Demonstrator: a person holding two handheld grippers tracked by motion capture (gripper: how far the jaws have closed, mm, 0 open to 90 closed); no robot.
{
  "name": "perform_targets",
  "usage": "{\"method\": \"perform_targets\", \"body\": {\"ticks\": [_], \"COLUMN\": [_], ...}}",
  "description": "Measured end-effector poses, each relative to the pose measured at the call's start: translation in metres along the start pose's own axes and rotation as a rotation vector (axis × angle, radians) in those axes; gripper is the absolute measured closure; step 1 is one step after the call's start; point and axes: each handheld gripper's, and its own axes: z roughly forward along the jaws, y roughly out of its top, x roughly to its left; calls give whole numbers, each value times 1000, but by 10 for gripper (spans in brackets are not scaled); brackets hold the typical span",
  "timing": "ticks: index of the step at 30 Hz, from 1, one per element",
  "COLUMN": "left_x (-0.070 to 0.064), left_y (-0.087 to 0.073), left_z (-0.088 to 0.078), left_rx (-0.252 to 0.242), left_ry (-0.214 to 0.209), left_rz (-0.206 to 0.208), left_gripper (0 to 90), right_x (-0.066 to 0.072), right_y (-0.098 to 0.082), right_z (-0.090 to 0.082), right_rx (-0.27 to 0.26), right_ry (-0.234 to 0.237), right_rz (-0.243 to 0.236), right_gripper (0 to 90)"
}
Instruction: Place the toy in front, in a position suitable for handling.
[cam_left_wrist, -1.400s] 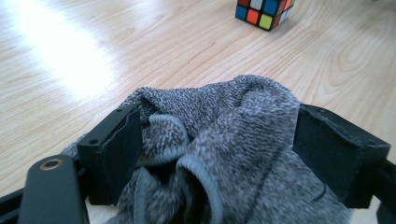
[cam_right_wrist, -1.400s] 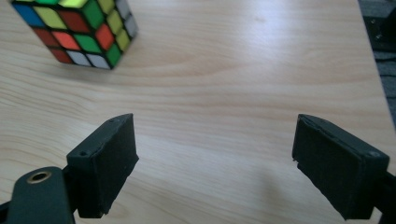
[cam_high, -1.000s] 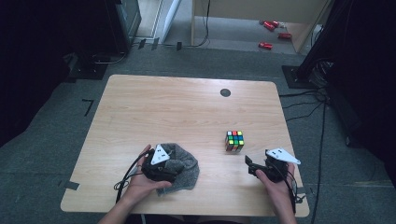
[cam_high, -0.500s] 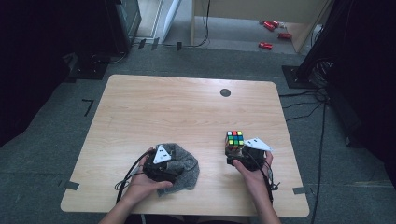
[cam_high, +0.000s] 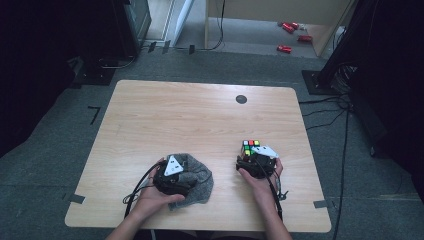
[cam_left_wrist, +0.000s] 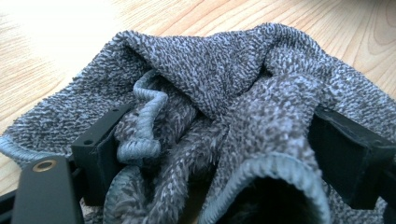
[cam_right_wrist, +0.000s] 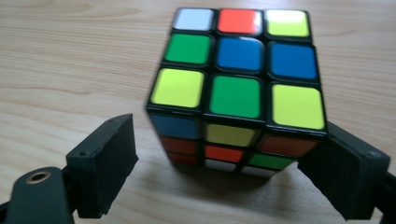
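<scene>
The wooden table (cam_high: 175, 115) carries a crumpled grey cloth (cam_high: 197, 177) near its front edge and a colour cube (cam_high: 250, 146) to the right of it, the two well apart. The biggest change is on the right: a second ago the right gripper (cam_high: 255, 161) sat off toward the table's right edge, clear of the cube, and it has since swung in to just behind it. In the right gripper view its jaws stand spread, one on each side of the cube (cam_right_wrist: 238, 88); they have just been closing a little, yet a gap shows at the left jaw and the right one is at most brushing the cube's corner, so the cube rests on the wood, not yet gripped. That reads as the approach finished and the squeeze about to come. The left gripper (cam_high: 172, 175) has kept its place on the cloth, and the left gripper view shows its jaws pinching a bunched fold of cloth (cam_left_wrist: 210, 116) between them.
</scene>
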Motion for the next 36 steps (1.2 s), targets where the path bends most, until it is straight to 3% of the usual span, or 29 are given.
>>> {"method": "perform_targets", "body": {"ticks": [4,8,9,11,18,19,21,23,26,27,28,29,31,33,34,36], "left_x": [0,-1,-1,-1,0,2,3,3,2,2,2,2,2,1,1,1], "left_y": [0,0,0,1,3,4,4,4,4,4,4,4,5,5,4,4], "left_z": [0,0,0,0,3,4,4,4,4,5,5,5,5,5,5,4], "left_rx": [-2,-5,-6,-6,-3,-4,-2,0,2,4,6,6,11,12,7,-3], "left_ry": [-1,-1,-2,-6,-15,-26,-29,-29,-25,-23,-21,-21,-5,-3,-5,-27], "left_rz": [3,11,11,11,5,1,-4,-6,-1,1,1,1,-1,7,12,24], "left_gripper": [144,144,142,141,138,139,137,136,136,136,137,139,155,174,212,393], "right_x": [1,3,3,2,-3,-4,-3,-1,1,5,7,7,12,13,14,15], "right_y": [0,1,1,1,-1,-1,0,0,0,-1,-2,-2,-5,-5,-6,-7], "right_z": [3,5,4,3,-3,-9,-12,-22,-29,-38,-42,-42,-52,-54,-56,-57], "right_rx": [-6,-18,-27,-27,-44,-56,-58,-63,-63,-71,-80,-80,-101,-109,-116,-116], "right_ry": [-22,-62,-54,-59,14,46,51,105,155,216,239,239,295,311,328,356], "right_rz": [15,13,16,15,21,-3,-23,-85,-127,-188,-219,-219,-289,-299,-300,-314], "right_gripper": [174,265,325,333,340,341,341,341,341,341,340,340,340,340,340,340]}}
